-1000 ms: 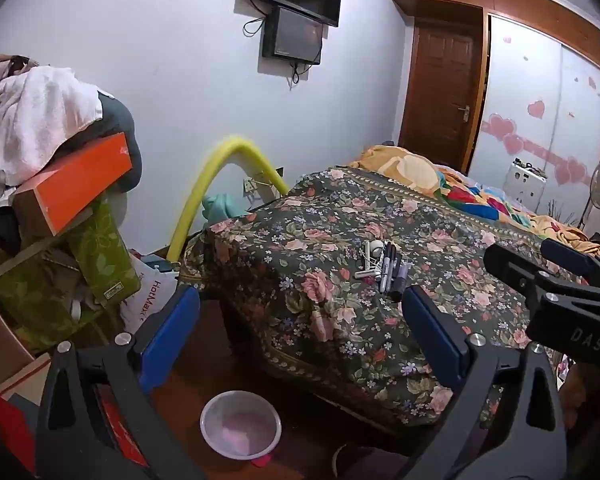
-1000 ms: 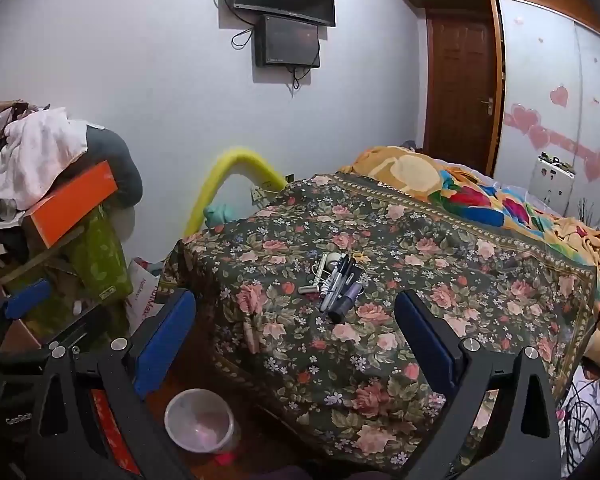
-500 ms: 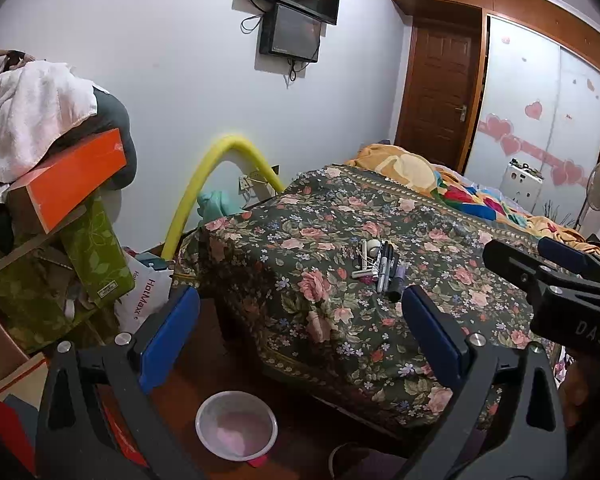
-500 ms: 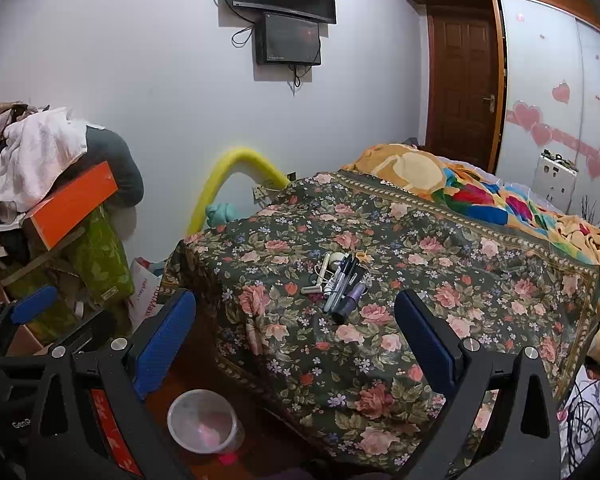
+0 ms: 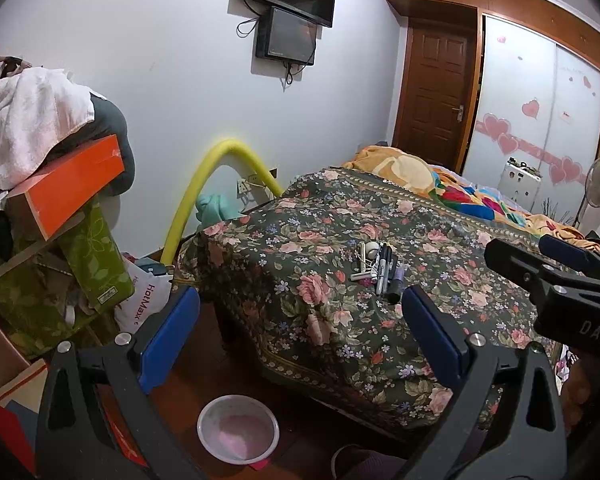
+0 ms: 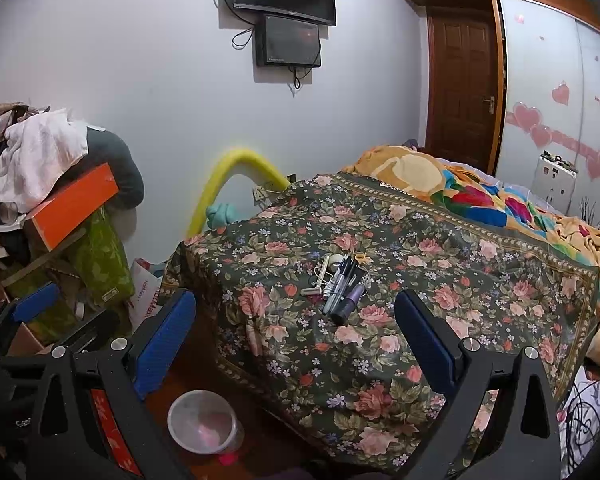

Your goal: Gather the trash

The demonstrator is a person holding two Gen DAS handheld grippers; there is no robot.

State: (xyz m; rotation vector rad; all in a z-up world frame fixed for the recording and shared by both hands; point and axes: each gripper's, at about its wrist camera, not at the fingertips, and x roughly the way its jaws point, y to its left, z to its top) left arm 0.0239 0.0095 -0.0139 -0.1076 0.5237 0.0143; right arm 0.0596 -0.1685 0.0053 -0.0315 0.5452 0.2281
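Observation:
A small heap of pens, a purple tube and white bits [image 5: 378,269] lies on the dark floral bedspread [image 5: 440,248]; it also shows in the right wrist view [image 6: 340,284]. A clear round bin [image 5: 238,434] with pink inside stands on the floor below the bed corner, also seen in the right wrist view [image 6: 202,422]. My left gripper [image 5: 300,332] is open and empty, held short of the bed. My right gripper [image 6: 294,330] is open and empty, to the right of the left one, and it shows in the left wrist view [image 5: 560,268].
A cluttered shelf with an orange box [image 5: 68,188], green bags and towels stands at the left. A yellow foam tube [image 5: 216,184] arches by the wall. A colourful blanket [image 5: 460,196] covers the far bed. A door and wardrobe are behind.
Both grippers have drifted slightly; the view has shifted a little toward the bed and the heap of pens. Nothing was grasped and the jaws stay open.

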